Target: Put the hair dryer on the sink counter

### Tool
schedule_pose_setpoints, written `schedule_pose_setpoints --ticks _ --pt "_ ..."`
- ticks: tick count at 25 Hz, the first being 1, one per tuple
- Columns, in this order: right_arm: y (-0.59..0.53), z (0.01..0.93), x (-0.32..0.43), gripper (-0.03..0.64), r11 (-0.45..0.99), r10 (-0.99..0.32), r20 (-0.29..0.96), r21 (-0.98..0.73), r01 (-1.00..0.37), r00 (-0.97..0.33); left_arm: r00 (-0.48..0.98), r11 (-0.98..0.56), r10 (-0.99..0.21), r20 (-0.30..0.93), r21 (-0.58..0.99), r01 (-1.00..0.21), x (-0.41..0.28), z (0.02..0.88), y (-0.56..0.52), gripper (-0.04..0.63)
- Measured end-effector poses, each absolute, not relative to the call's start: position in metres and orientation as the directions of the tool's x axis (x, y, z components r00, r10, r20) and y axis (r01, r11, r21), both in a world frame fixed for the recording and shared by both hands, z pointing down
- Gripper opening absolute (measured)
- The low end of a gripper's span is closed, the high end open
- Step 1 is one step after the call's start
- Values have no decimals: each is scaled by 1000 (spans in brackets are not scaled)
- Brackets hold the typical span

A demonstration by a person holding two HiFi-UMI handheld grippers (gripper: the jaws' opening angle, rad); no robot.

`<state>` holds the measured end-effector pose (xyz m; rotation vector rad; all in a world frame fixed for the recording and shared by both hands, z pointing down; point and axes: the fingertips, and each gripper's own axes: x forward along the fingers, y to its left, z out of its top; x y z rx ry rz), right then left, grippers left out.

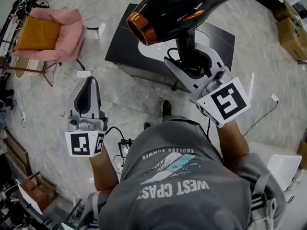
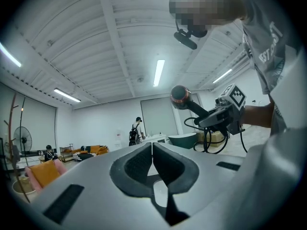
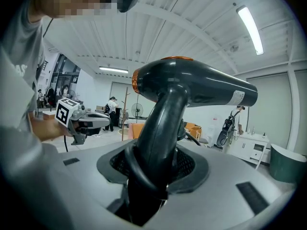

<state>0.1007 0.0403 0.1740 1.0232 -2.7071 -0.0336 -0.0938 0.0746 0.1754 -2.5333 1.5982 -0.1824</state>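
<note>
A glossy black hair dryer (image 1: 177,8) with a copper-orange nozzle ring is held up in the air, nozzle pointing left. My right gripper (image 1: 188,63) is shut on its handle, and the black cord is looped around the handle at the jaws. In the right gripper view the dryer (image 3: 192,87) rises out of the right gripper (image 3: 158,164), pads pressed on both sides. My left gripper (image 1: 88,87) hangs lower at the left, shut and empty; its pads meet in the left gripper view (image 2: 152,150). That view also catches the hair dryer (image 2: 181,96) from the side.
Below lies a marble-look floor with a black low platform (image 1: 124,42), a pink armchair with an orange cushion (image 1: 48,30), loose cables and cardboard boxes (image 1: 292,30). A white cabinet (image 3: 252,150) and a dark green tub (image 3: 288,164) stand far off. People stand in the distance.
</note>
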Motion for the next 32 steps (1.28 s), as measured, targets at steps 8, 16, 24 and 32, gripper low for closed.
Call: schedule_pose_setpoints --ticks 8,16,24,32 --pt "13 180 109 199 785 -616 225 92 -613 -755 380 -380 -924 40 -197 -904 -84 176 56 21" --pt "-24 186 91 198 821 -566 218 67 -566 -795 312 -317 -948 58 -209 -925 -102 178 36 21" --pt "-34 193 87 198 808 -584 236 68 -586 -777 352 -355 -935 50 -188 -916 -103 190 8 21" --pt "-58 188 74 199 775 -624 226 52 -630 -748 410 -410 -911 31 -166 -897 -110 191 -39 21"
